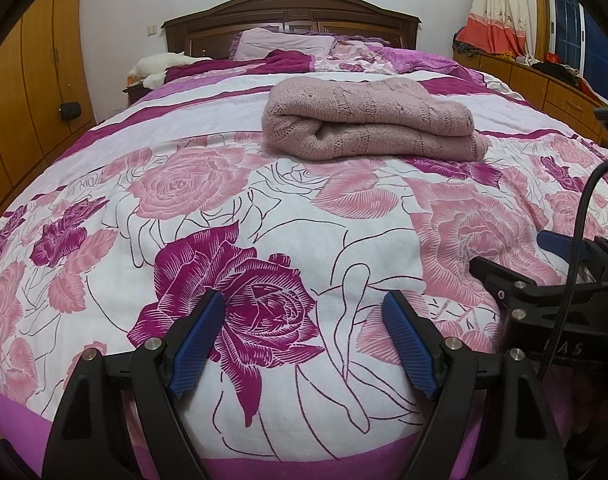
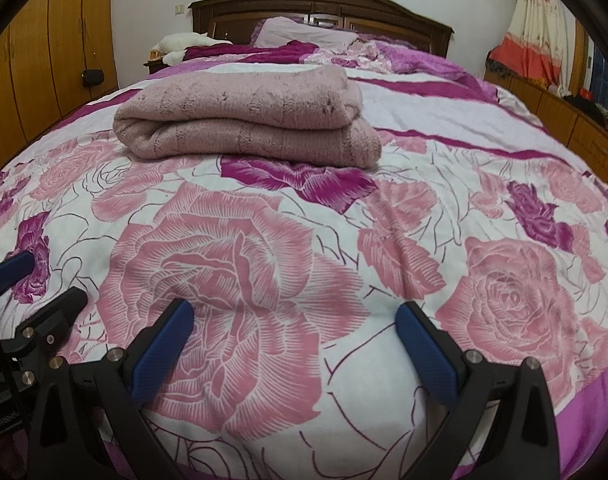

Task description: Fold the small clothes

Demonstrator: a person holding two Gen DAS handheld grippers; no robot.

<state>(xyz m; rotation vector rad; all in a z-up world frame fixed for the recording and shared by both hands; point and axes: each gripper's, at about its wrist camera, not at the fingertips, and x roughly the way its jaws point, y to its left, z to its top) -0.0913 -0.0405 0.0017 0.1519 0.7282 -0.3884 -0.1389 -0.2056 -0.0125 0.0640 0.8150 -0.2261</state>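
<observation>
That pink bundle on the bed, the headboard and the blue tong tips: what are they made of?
Bundle: looks like knitted wool or acrylic, matte, with ribbed rows and small lacy holes. Headboard: dark wood or veneer, slightly glossy, with carved panels. Tong tips: likely rubber or plastic, matte, with fine ridges.

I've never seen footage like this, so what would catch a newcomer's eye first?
Probably the bedspread with its big pink and magenta roses, filling both views. On it, toward the dark wooden headboard, lies a folded pink knit garment. Near the camera, the left gripper and right gripper hang open over the roses.
</observation>
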